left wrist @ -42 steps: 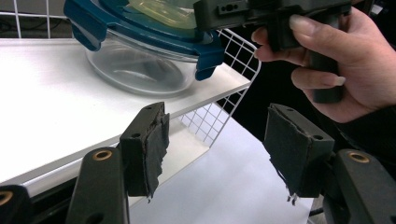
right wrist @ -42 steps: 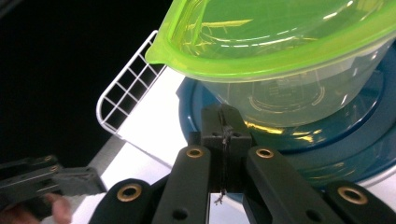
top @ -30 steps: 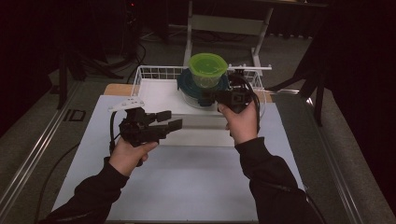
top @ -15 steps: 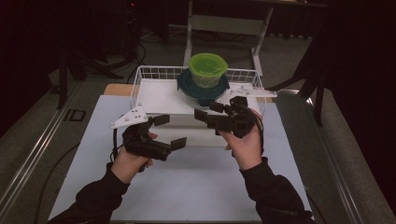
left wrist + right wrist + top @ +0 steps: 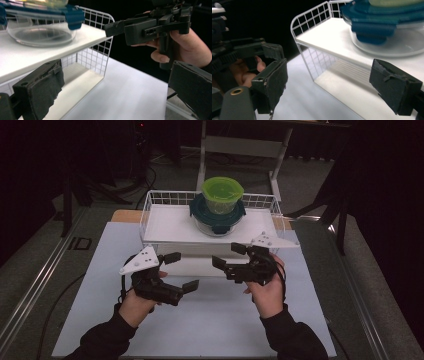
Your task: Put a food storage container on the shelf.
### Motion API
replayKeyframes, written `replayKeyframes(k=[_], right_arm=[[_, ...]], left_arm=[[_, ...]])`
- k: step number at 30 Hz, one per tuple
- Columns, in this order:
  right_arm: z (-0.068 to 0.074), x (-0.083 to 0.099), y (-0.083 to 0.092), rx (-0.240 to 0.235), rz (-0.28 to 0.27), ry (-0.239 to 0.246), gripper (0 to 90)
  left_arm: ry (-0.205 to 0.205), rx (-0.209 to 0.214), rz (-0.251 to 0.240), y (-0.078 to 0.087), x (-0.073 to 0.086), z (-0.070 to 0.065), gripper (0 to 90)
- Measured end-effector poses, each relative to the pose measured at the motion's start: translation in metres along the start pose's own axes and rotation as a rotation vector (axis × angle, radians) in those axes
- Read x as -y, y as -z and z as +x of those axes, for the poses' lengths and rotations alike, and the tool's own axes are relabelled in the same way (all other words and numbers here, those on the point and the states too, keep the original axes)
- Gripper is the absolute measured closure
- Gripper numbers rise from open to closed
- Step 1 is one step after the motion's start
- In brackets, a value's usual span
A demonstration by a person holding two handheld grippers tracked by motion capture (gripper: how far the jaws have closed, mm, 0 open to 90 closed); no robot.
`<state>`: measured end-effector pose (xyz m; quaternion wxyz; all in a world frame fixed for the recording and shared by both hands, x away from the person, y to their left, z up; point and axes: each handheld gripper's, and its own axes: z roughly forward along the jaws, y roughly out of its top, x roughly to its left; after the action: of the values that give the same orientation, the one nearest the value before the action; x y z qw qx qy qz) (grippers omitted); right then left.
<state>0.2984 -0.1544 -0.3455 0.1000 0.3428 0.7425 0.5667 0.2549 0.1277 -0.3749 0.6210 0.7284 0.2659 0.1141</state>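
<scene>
Left claw (image 5: 180,271): released, empty, just before the wire rack (image 5: 150,202).
Right claw (image 5: 229,255): just opened, empty, before the rack.
Lidded bowl (image 5: 218,212): on the rack.

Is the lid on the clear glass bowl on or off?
On. The dark teal lid covers the clear glass bowl, with a green container on top.

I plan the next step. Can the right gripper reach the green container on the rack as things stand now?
Probably yes. The right gripper is open and empty, just before the rack. The green container sits uncovered on the blue-lidded glass bowl, with nothing between.
</scene>
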Motion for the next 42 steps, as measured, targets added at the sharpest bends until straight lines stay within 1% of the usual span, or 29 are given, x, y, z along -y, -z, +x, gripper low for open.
replayKeyframes(k=[6, 8, 9, 11, 13, 14, 15, 17, 18, 19, 20, 22, 29, 32, 34, 36, 38, 40, 42], right_arm=[[-0.006, 0.023, 0.003, -0.006, 0.009, -0.003, 14.8], [-0.008, 0.031, 0.004, 0.0, 0.008, 0.001, 14.8], [-0.009, 0.034, 0.005, -0.008, 0.009, 0.002, 14.8], [-0.011, 0.043, 0.007, -0.004, 0.004, -0.001, 15.0], [-0.013, 0.051, 0.009, -0.011, 0.005, -0.009, 14.9], [-0.014, 0.056, 0.01, -0.008, 0.007, -0.009, 15.0], [-0.015, 0.06, 0.01, -0.005, 0.008, -0.01, 15.0], [-0.018, 0.068, 0.012, -0.013, 0.011, -0.022, 15.0], [-0.019, 0.072, 0.012, -0.007, 0.014, -0.024, 15.1], [-0.02, 0.076, 0.013, -0.003, 0.019, -0.022, 15.2], [-0.021, 0.079, 0.013, -0.005, 0.021, -0.022, 15.2], [-0.023, 0.086, 0.015, -0.003, 0.026, -0.023, 15.2], [-0.028, 0.112, 0.023, 0.018, 0.04, -0.041, 15.3], [-0.03, 0.122, 0.025, 0.025, 0.053, -0.044, 15.4], [-0.032, 0.128, 0.027, 0.041, 0.07, -0.036, 15.4], [-0.033, 0.135, 0.029, 0.051, 0.07, -0.034, 15.4], [-0.034, 0.14, 0.031, 0.06, 0.084, -0.019, 15.4], [-0.035, 0.143, 0.033, 0.065, 0.077, -0.016, 15.4], [-0.037, 0.144, 0.034, 0.073, 0.078, -0.01, 15.4]], left_arm=[[-0.015, -0.013, 0.007, 0.002, 0.012, -0.002, 0.0], [-0.01, -0.008, 0.008, 0.002, 0.016, -0.003, 0.0], [-0.01, -0.006, 0.01, 0.002, 0.019, -0.004, 0.0], [-0.016, -0.003, 0.018, 0.001, 0.026, -0.006, 0.0], [-0.026, -0.005, 0.04, 0.0, 0.033, -0.008, 0.0], [-0.027, -0.004, 0.044, -0.001, 0.037, -0.008, 0.0], [-0.027, 0.001, 0.046, -0.002, 0.041, -0.008, 0.0], [-0.025, 0.007, 0.043, -0.003, 0.048, -0.009, 0.0], [-0.027, 0.007, 0.046, -0.004, 0.051, -0.01, 0.0], [-0.028, 0.013, 0.039, -0.004, 0.054, -0.01, 0.0], [-0.033, 0.015, 0.038, -0.005, 0.058, -0.011, 0.0], [-0.045, 0.008, 0.051, -0.006, 0.064, -0.012, 0.0], [-0.024, 0.013, 0.077, -0.007, 0.083, -0.013, 0.0], [-0.025, 0.015, 0.095, -0.008, 0.092, -0.014, 0.0], [-0.028, 0.021, 0.095, -0.007, 0.095, -0.014, 0.0], [-0.035, 0.023, 0.085, -0.007, 0.097, -0.014, 0.0], [-0.042, 0.023, 0.08, -0.006, 0.097, -0.013, 0.0], [-0.049, 0.02, 0.083, -0.005, 0.097, -0.013, 0.0], [-0.049, 0.016, 0.074, -0.004, 0.098, -0.013, 0.0]])
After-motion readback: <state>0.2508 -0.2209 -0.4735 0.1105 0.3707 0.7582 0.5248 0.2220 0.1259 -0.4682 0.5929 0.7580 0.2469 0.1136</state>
